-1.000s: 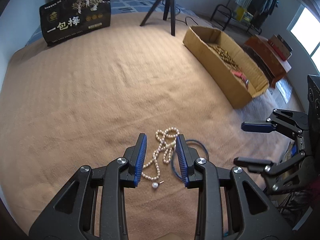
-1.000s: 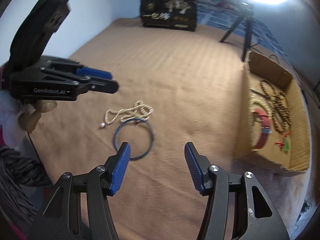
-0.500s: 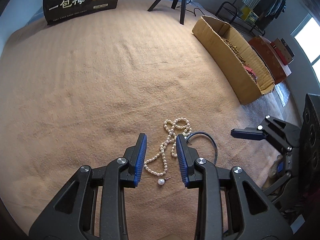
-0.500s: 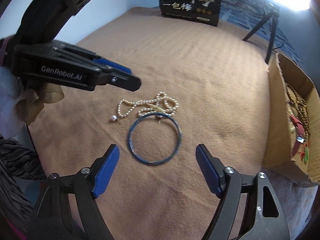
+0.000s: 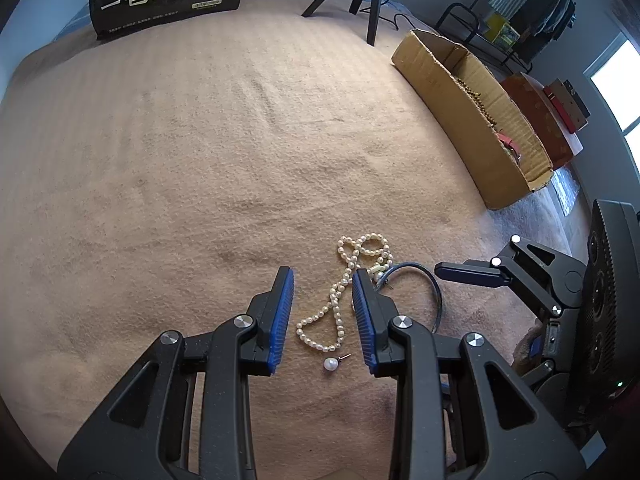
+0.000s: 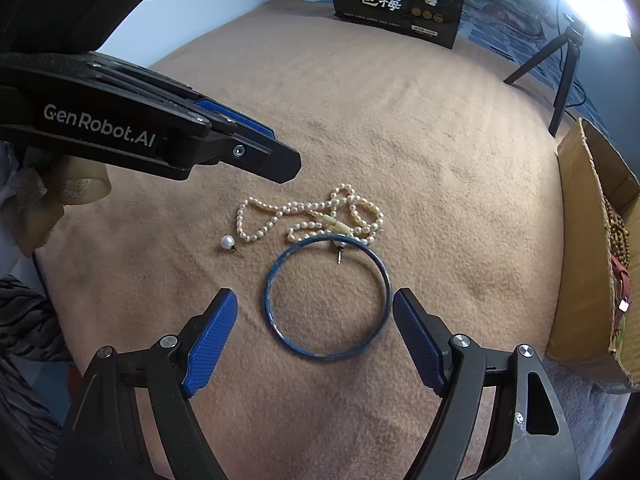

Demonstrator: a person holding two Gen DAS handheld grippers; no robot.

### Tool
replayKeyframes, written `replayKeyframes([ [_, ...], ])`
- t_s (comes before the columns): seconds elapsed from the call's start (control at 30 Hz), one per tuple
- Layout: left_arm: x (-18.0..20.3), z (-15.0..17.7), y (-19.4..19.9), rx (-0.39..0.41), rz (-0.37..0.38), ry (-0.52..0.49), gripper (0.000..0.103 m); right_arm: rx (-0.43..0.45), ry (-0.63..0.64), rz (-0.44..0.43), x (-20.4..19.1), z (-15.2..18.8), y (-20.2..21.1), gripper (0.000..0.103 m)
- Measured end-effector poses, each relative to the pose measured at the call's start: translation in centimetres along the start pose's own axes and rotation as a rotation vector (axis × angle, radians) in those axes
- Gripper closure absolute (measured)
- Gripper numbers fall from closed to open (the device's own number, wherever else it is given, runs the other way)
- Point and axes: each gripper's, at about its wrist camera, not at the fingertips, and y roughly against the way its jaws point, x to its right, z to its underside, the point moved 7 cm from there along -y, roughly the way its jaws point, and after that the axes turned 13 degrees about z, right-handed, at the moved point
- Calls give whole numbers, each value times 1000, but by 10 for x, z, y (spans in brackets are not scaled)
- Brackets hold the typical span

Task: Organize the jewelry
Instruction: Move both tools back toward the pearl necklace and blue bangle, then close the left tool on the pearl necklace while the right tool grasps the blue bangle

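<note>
On a tan blanket, the left gripper point(image 5: 322, 312) hangs unclenched astride a pearl necklace point(image 5: 347, 284), whose tangled length runs near to far, apparently lining up a pinch. The right gripper point(image 6: 315, 338), spread wide and empty, brackets the flat-lying blue bangle point(image 6: 326, 298). Cardboard box point(image 5: 460, 92) far right.

Blanket point(image 6: 400, 128) with necklace point(image 6: 312, 216), bangle point(image 6: 326, 300)

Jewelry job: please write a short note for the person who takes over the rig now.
Left tool: open, empty, above the pearl necklace.
Right tool: wide open, empty, straddling the blue bangle.
On the blanket: necklace, bangle, one pearl stud, a second stud at the bangle's rim.
Done: beads and a red piece in the cardboard box.
Left: these four pieces.
</note>
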Motion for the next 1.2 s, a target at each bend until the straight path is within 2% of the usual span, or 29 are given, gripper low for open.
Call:
replayKeyframes([
  [0.2, -1, 2, -3, -8, 3, 2, 73, -20, 37, 64, 0, 2, -11, 23],
  [0.63, 6, 4, -19, -46, 22, -6, 73, -75, -47, 37, 27, 4, -21, 24],
  [0.9, 24, 8, -34, -100, 38, -69, 73, -93, -63, 27, 38, 10, -21, 30],
  [1.03, 30, 11, -42, -128, 19, -115, 73, -99, -74, 21, 43, 11, -21, 34],
  [1.2, 33, 14, -47, -147, -31, -172, 73, -105, -84, 16, 49, 13, -22, 34],
])
